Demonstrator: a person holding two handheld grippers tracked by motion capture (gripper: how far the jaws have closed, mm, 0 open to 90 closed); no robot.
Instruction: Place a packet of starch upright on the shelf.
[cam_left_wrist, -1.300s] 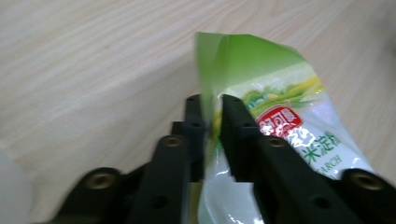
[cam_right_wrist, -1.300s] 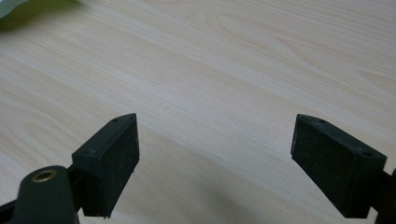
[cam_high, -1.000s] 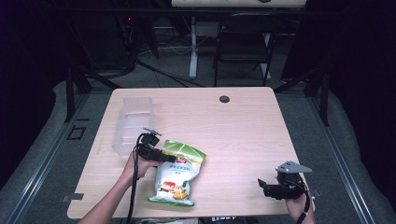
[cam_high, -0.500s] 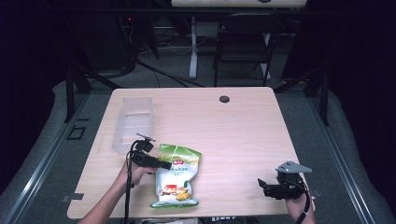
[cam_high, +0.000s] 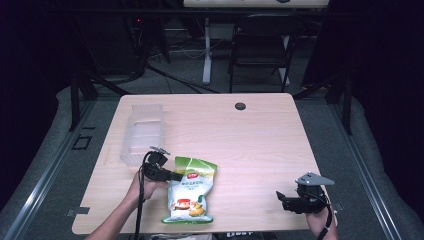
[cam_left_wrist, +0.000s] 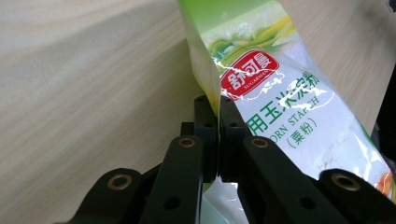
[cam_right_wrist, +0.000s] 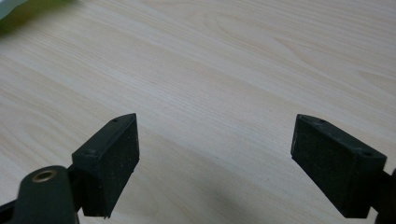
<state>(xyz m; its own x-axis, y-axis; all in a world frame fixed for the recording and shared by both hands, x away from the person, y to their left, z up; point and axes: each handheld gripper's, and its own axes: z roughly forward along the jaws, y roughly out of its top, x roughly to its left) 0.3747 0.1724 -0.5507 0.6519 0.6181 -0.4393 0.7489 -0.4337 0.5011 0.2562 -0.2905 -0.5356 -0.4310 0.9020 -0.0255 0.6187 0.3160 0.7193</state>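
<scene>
Your left forearm comes in from the near table edge, and your left gripper (cam_high: 176, 175) lies level, pointing at the left edge of the corn starch bag (cam_high: 191, 191). Its 2 jaws have just been closing and now pinch the bag's side seam tight, with no gap left between the pads (cam_left_wrist: 205, 122). Your right gripper (cam_high: 282, 198) rests well to the right of the bag, near the front right corner of the table (cam_high: 260, 140), jaws spread wide over bare wood with nothing between them.

The bag lies flat near the front edge, its top end pointing away from you. It is green and white, with a red badge reading "SUGARMAN" under Chinese characters, and lower down "ORN STARCH", the first letter hidden by a jaw.

Just beyond the bag and to its left stands a clear plastic tray (cam_high: 143, 131). Farther off, a round black cap (cam_high: 240, 106) sits near the table's far edge.
</scene>
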